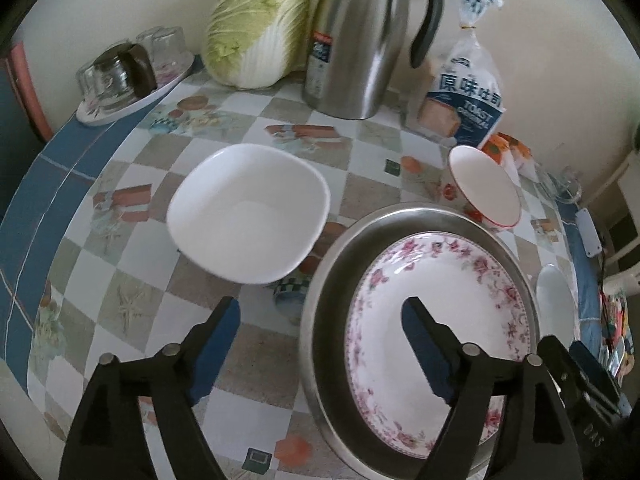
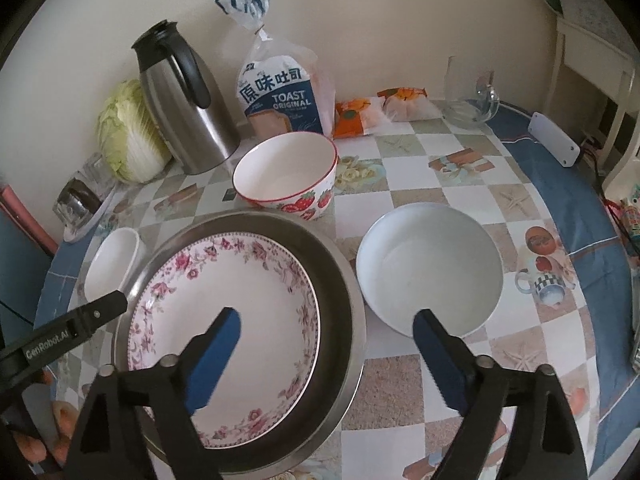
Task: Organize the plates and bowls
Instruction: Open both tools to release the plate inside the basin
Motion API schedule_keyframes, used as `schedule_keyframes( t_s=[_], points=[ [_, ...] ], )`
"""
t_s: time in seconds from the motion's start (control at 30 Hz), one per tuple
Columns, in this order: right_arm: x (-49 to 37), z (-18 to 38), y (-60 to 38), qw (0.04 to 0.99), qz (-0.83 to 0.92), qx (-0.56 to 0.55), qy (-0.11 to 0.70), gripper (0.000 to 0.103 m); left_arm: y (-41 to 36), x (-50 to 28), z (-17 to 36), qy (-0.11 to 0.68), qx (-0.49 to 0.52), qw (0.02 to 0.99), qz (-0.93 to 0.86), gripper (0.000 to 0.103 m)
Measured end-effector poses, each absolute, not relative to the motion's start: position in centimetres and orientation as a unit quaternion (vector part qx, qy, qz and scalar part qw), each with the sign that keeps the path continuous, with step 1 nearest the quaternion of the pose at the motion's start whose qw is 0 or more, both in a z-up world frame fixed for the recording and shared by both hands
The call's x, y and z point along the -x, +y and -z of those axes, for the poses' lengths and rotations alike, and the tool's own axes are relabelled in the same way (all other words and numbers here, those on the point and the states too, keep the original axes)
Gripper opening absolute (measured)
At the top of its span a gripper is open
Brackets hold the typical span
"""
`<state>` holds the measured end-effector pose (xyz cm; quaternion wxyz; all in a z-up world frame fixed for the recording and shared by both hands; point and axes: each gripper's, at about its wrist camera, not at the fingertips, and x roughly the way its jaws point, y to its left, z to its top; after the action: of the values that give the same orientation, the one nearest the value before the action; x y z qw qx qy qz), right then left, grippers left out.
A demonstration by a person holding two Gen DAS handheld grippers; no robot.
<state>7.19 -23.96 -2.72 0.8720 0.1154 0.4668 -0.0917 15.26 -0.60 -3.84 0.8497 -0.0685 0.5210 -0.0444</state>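
Observation:
A floral plate [image 1: 432, 320] [image 2: 228, 312] lies inside a steel basin [image 1: 332, 280] [image 2: 340, 280]. A white square bowl [image 1: 248, 212] [image 2: 114, 264] sits left of the basin. A strawberry bowl [image 1: 486, 188] [image 2: 286, 174] stands behind it. A white round bowl [image 2: 430, 268] [image 1: 554, 296] sits to its right. My left gripper [image 1: 322, 316] is open and empty, straddling the basin's left rim. My right gripper [image 2: 328, 324] is open and empty, above the basin's right rim, one finger over the plate, the other before the round bowl.
Along the wall stand a napa cabbage [image 1: 256, 24], a steel thermos jug [image 1: 360, 40], a toast bag [image 2: 280, 92] and snack packs [image 2: 356, 116]. A tray of upturned glasses [image 1: 124, 76] sits far left, a glass jug [image 2: 472, 100] far right. The table edge curves round.

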Motion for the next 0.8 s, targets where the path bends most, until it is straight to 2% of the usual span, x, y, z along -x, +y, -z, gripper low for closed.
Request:
schedule_keyframes(
  t_s=[0.1,0.8],
  points=[
    [-7.1,2.7,-23.9,0.875,0.09,-0.111,0.462,0.103,-0.2,-15.2,3.9,0.52,0.078,0.85,0.037,0.091],
    [-6.2,4.3,-26.4,0.853,0.094,-0.164,0.486,0.103,0.4,-15.5,7.6,0.579,0.127,0.805,0.022,0.092]
  ],
)
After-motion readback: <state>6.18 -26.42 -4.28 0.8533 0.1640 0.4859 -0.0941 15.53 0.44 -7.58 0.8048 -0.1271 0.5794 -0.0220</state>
